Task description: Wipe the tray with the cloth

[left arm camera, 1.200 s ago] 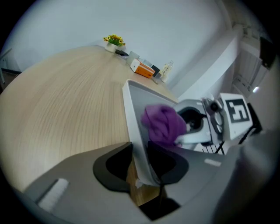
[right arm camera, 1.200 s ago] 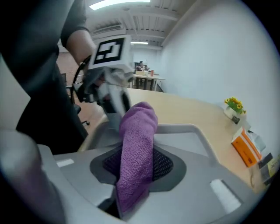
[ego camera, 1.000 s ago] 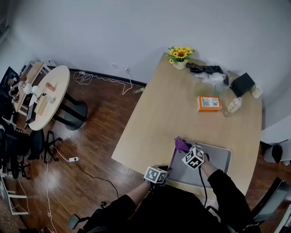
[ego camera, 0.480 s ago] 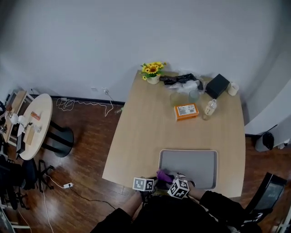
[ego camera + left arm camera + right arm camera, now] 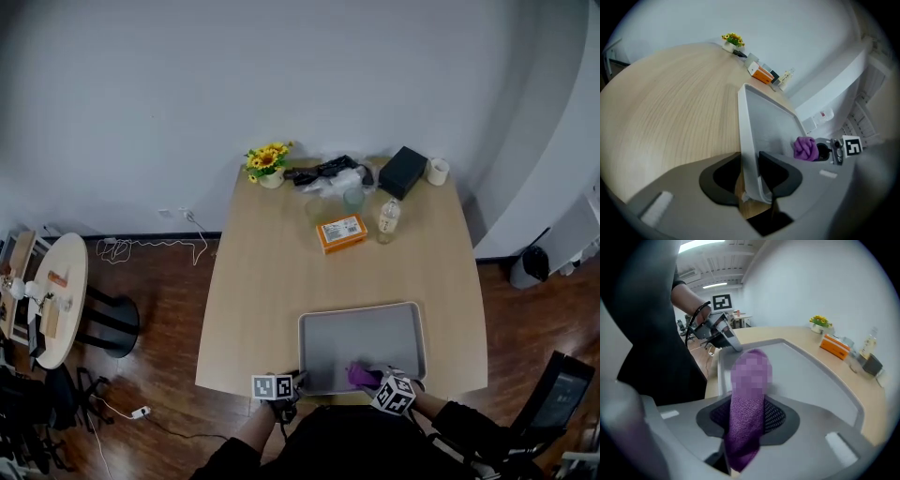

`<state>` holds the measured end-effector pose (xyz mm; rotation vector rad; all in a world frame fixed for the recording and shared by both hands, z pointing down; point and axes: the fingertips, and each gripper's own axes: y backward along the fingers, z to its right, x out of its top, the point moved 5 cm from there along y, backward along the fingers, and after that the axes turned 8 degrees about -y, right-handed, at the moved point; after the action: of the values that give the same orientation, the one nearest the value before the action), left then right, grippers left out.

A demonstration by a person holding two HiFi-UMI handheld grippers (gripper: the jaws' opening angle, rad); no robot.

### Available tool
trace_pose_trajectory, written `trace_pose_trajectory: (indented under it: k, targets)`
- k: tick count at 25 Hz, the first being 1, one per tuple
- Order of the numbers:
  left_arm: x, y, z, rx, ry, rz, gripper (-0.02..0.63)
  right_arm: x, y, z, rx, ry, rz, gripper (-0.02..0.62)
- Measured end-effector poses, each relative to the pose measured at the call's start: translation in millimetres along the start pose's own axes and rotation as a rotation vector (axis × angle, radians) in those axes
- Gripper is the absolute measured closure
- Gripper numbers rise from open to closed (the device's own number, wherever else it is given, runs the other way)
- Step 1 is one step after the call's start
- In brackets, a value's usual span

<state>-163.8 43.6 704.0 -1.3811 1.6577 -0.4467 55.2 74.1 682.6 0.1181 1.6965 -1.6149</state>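
Note:
A grey tray (image 5: 361,342) lies at the table's near edge. My left gripper (image 5: 296,381) sits at the tray's near-left corner; in the left gripper view the raised rim (image 5: 749,154) stands between its jaws, which have just been opening a little and still touch it on both sides. My right gripper (image 5: 372,380) is shut on a purple cloth (image 5: 359,375), which rests on the tray floor near the middle of the near rim. The cloth (image 5: 747,427) hangs bunched between the pads over the tray (image 5: 806,376). The left gripper view shows the cloth (image 5: 805,147) too.
At the table's far end stand an orange box (image 5: 341,232), a clear bottle (image 5: 387,218), a sunflower pot (image 5: 267,161), a black box (image 5: 404,172) and a white cup (image 5: 436,171). A round side table (image 5: 47,300) stands at the left, a chair (image 5: 562,394) at the right.
My right gripper has dragged the cloth from the tray's far-left corner to the near edge, then rightward along it. The left gripper has stayed at the near-left corner. The head view has shifted.

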Motion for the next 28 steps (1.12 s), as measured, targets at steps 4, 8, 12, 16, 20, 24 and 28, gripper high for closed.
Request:
trace_pose_trajectory:
  k: [4,8,12,16,20,24,28]
  targets:
    - [0,0,3,0.030,-0.005,0.010,0.500,-65,49,45,-0.148,-0.144,-0.016,0.463]
    - [-1,-1,5,0.057,-0.012,0.010,0.500,-90,71,65,-0.231,-0.213,-0.023,0.463]
    - [-1,-1,8,0.096,-0.042,-0.001,0.500,-85,77,71,-0.282,-0.306,0.011,0.463]
    - [24,22,31,0.129,-0.163,0.085,0.488,-42,113,94,-0.350,-0.448,0.237,0.463]
    - [93,71,92,0.113,-0.350,0.357,0.489,20,171,115,-0.423,-0.418,0.455,0.463]
    - [152,127,175,0.071,-0.650,0.635,0.491,74,233,111,-0.493,-0.356,0.650,0.463]
    - [174,160,227,0.084,-0.846,0.851,0.495,109,287,97,-0.566,-0.288,0.832,0.463]
